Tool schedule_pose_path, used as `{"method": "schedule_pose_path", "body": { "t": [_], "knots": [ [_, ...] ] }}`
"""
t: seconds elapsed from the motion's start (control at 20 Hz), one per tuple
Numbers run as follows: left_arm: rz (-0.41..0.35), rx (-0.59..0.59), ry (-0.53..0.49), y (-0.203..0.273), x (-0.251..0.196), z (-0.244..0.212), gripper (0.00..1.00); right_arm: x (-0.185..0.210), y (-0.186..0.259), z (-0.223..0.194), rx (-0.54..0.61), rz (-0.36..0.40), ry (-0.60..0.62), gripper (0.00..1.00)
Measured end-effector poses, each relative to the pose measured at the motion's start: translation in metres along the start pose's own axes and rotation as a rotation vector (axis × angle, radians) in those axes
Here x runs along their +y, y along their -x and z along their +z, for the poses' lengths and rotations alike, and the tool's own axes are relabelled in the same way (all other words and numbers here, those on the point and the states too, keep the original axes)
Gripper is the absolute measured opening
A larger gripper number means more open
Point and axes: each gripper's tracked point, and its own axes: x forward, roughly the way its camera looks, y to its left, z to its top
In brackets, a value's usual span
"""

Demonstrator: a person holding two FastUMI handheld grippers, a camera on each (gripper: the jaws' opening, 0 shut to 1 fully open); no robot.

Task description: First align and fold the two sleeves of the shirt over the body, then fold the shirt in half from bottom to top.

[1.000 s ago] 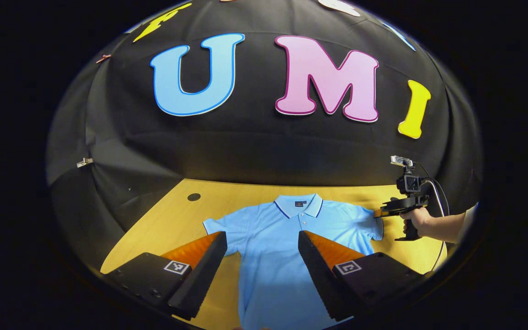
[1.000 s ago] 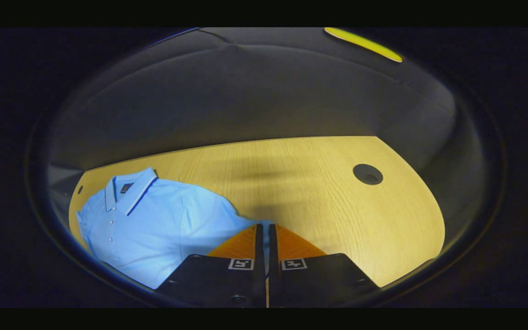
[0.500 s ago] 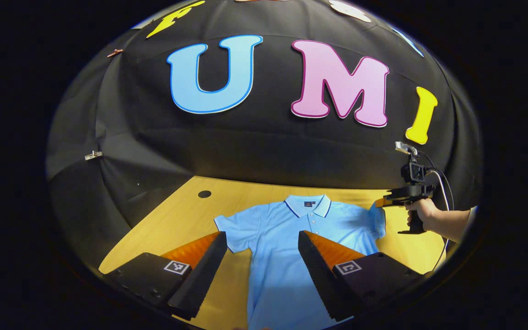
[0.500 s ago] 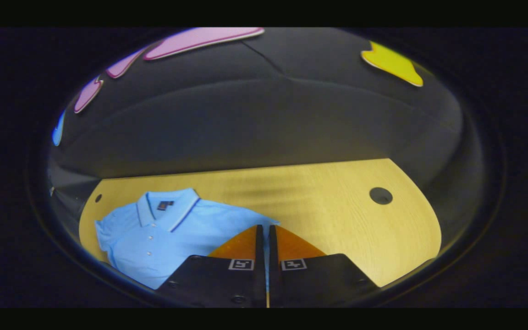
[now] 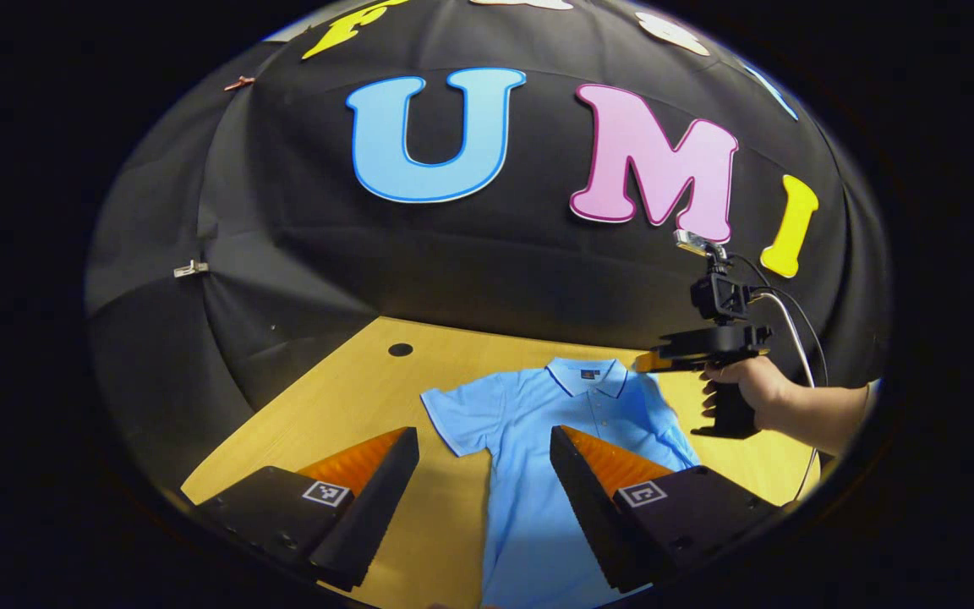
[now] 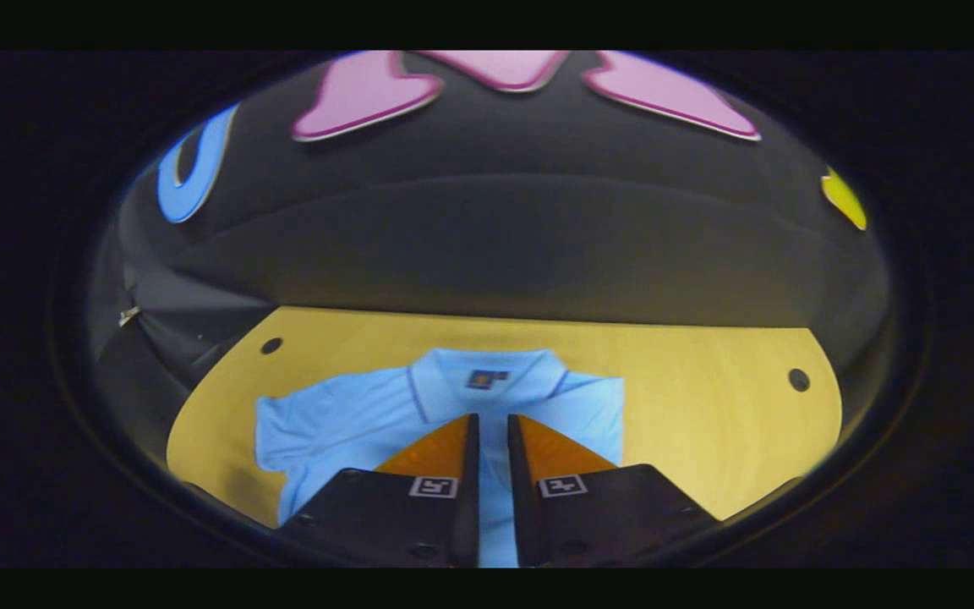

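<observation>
**Left gripper**: in the left gripper view your jaws stand wide apart with nothing between them. It hangs above the table, apart from the cloth. Between the fingers you see bare wood and the shirt's lower body.

**Right gripper**: in the right gripper view the fingers are nearly together, with a narrow slit between them. Blue cloth shows through the slit. Can't tell whether both fingers pinch cloth or the shirt merely lies beneath. In the left gripper view this unit sits at approx. 3 o'clock, tip over the shirt's shoulder just beside the collar. Your hand is on the grip and a cable loops off the back.

**Shirt**: light blue polo, lying front up on the table with its collar toward 12 o'clock. In the right gripper view the shirt is at 6 to 9 o'clock.
- Sleeve on the 9 o'clock side is spread flat on the wood and not folded in.
- On the 3 o'clock side the cloth is drawn in over the body below the right gripper's tip. In the right gripper view that edge runs straight.

**Table**: yellow wood with a round hole at approx. 11 o'clock from the shirt.
</observation>
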Motion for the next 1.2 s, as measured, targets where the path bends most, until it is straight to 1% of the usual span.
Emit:
{"method": "schedule_pose_path", "body": {
  "t": [0.1,0.15,0.2,0.25,0.3,0.35,0.55,0.6,0.65,0.75,0.85,0.9,1.0,1.05,1.15,1.2],
  "knots": [
    [0.008,-0.006,-0.001,-0.008,0.012,0.001,0.99,0.043,0.01,-0.01,0.003,0.079,0.039,0.62],
    [0.012,-0.009,-0.007,-0.015,0.019,0.0,0.99,0.056,0.018,-0.015,0.002,0.1,0.058,0.78],
    [0.015,-0.003,-0.014,-0.024,0.025,0.0,0.99,0.063,0.03,-0.021,-0.001,0.113,0.076,0.82],
    [0.014,0.005,-0.019,-0.034,0.029,-0.002,0.99,0.064,0.04,-0.027,-0.002,0.108,0.093,0.89],
    [0.009,0.009,-0.024,-0.047,0.034,-0.002,0.99,0.062,0.053,-0.032,-0.008,0.102,0.104,0.9],
    [0.003,0.009,-0.027,-0.061,0.036,-0.001,0.99,0.055,0.064,-0.035,-0.013,0.09,0.115,0.99],
    [-0.043,0.037,-0.063,-0.129,0.037,-0.009,0.99,-0.002,0.113,-0.049,-0.03,0.005,0.103,0.98],
    [-0.058,0.048,-0.067,-0.147,0.034,-0.013,0.99,-0.018,0.123,-0.052,-0.031,-0.019,0.083,0.98],
    [-0.069,0.066,-0.068,-0.167,0.031,-0.019,0.99,-0.031,0.133,-0.055,-0.032,-0.038,0.06,0.95],
    [-0.08,0.101,-0.069,-0.203,0.028,-0.029,0.99,-0.058,0.152,-0.06,-0.042,-0.079,0.019,0.95],
    [-0.061,0.128,-0.071,-0.238,0.032,-0.039,0.99,-0.081,0.168,-0.065,-0.051,-0.116,-0.007,0.95],
    [-0.03,0.142,-0.076,-0.256,0.038,-0.045,0.99,-0.092,0.174,-0.071,-0.041,-0.131,-0.018,0.98],
    [0.023,0.173,-0.104,-0.279,0.052,-0.056,0.99,-0.104,0.185,-0.08,-0.028,-0.148,-0.057,0.98],
    [0.035,0.188,-0.106,-0.288,0.055,-0.061,0.99,-0.11,0.19,-0.082,-0.035,-0.157,-0.074,0.98],
    [0.043,0.22,-0.079,-0.301,0.06,-0.074,0.99,-0.116,0.192,-0.089,-0.036,-0.172,-0.097,0.98],
    [0.04,0.241,-0.05,-0.304,0.062,-0.079,0.99,-0.12,0.195,-0.095,-0.029,-0.176,-0.105,0.98]
  ]
}}
